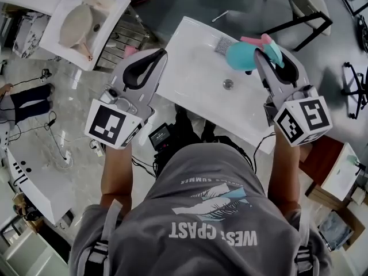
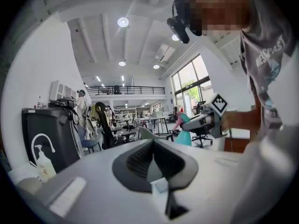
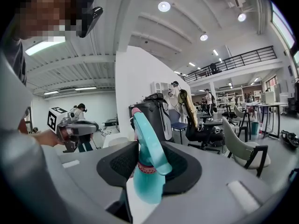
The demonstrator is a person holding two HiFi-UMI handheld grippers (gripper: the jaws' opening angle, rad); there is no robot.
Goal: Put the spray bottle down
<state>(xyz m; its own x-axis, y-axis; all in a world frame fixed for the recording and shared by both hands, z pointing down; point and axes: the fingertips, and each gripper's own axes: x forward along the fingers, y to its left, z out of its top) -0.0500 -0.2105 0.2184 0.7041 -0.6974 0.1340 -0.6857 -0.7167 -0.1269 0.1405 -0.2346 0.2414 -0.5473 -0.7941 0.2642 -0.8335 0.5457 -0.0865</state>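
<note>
Right gripper (image 1: 273, 54) is over the far right corner of the white sink (image 1: 192, 68). Its jaws are clamped on the spray bottle (image 1: 241, 55), a teal body with a pink nozzle. From the head view it cannot be told whether the bottle's base touches the sink top.

In the right gripper view, the spray bottle (image 3: 148, 171) sits between the two dark pads. They grip near its neck, where a pink band runs round. The teal trigger head rises beyond the jaws, nozzle at the top.

Left gripper (image 1: 161, 54) hangs at the sink's near left edge, well apart from the bottle. In its own view the left gripper (image 2: 152, 146) has its jaws drawn together at the tips, with nothing between them.

The drain (image 1: 228, 84) lies in the sink between the two grippers. A second basin (image 1: 112, 22) rests on a rack at upper left.
</note>
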